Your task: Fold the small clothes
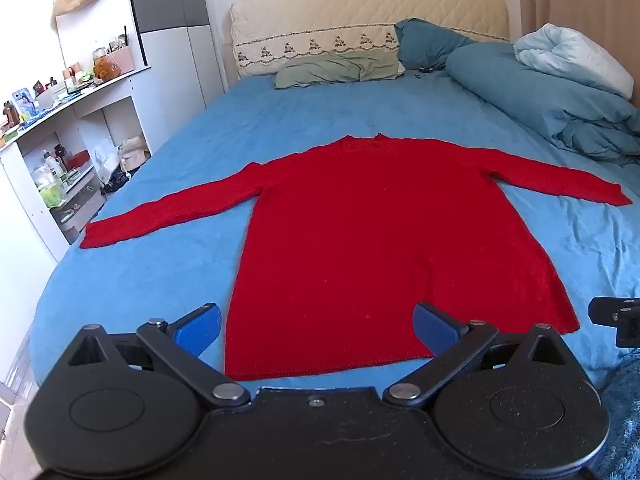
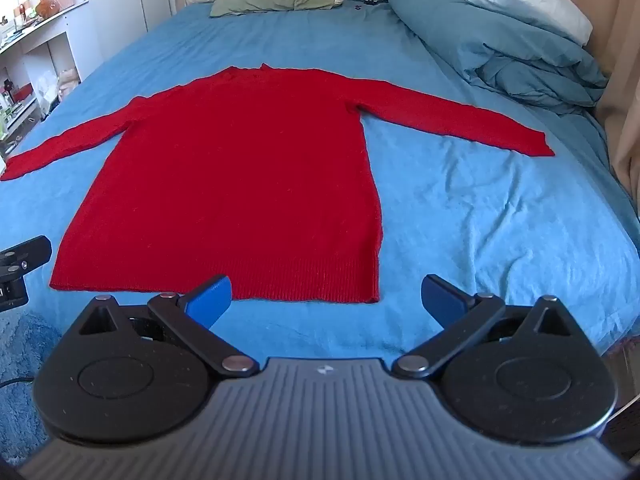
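The blue fingers (image 1: 199, 328) of the left gripper (image 1: 316, 330) are standing wide apart, holding nothing, and the right gripper (image 2: 326, 300) is gaping just as wide. The red knitted long-sleeved sweater (image 1: 372, 232) is lying flat on the blue bedsheet (image 1: 160, 264), sleeves spread, hem toward both grippers. Bare sheet is showing along every edge. The rumpled blue duvet (image 2: 500, 36) is lying beyond the right sleeve. Both grippers are hovering at the bed's foot, the left facing the hem, the right facing its right corner.
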